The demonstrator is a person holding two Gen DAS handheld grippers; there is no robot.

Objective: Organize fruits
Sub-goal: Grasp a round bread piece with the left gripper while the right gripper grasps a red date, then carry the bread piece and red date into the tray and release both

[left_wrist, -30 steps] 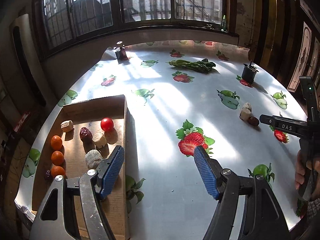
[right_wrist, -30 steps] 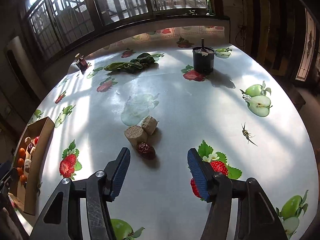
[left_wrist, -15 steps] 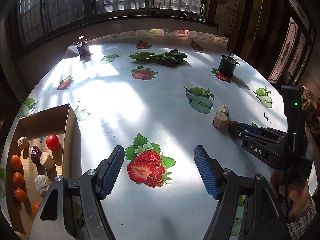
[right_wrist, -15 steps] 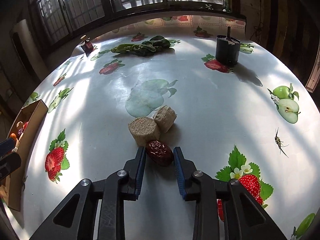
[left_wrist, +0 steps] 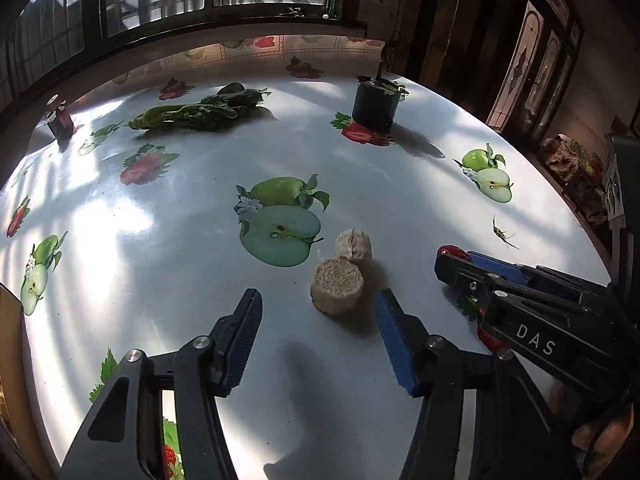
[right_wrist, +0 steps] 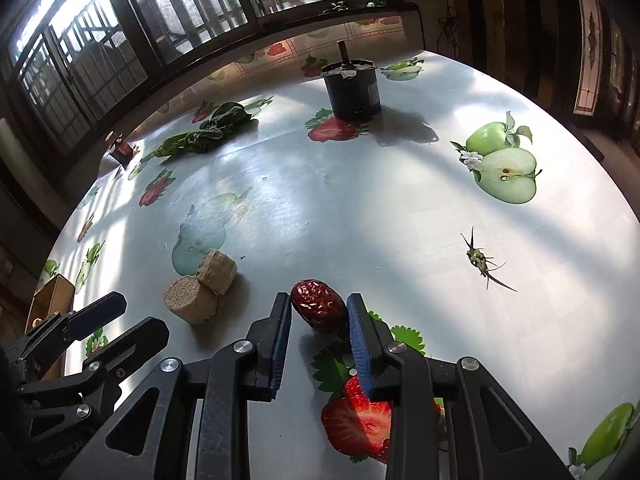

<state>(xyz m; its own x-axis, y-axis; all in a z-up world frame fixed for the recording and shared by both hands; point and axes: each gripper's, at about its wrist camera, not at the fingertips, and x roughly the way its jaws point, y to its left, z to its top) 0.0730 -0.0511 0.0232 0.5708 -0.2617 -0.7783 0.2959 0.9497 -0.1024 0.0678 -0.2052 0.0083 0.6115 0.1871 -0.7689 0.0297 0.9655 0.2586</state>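
Note:
My right gripper (right_wrist: 318,310) is shut on a wrinkled dark red date (right_wrist: 318,310) and holds it just above the table; it also shows in the left wrist view (left_wrist: 456,260) with the date's tip (left_wrist: 450,251) peeking out. Two beige cork-like cylinders (left_wrist: 338,291) (left_wrist: 353,245) sit touching each other on the fruit-print tablecloth; they also show in the right wrist view (right_wrist: 191,299) (right_wrist: 217,271). My left gripper (left_wrist: 318,336) is open and empty, just short of the nearer cylinder; it also shows in the right wrist view (right_wrist: 124,320).
A black cylindrical motor (left_wrist: 376,102) stands at the back right. Leafy greens (left_wrist: 200,110) lie at the back and a small dark jar (left_wrist: 60,122) at the far left. A corner of the cardboard box (right_wrist: 50,296) shows at the left table edge.
The right gripper closed on the date and carried it to the right, away from the two cylinders. The left gripper swung from the box over to the cylinders, still open.

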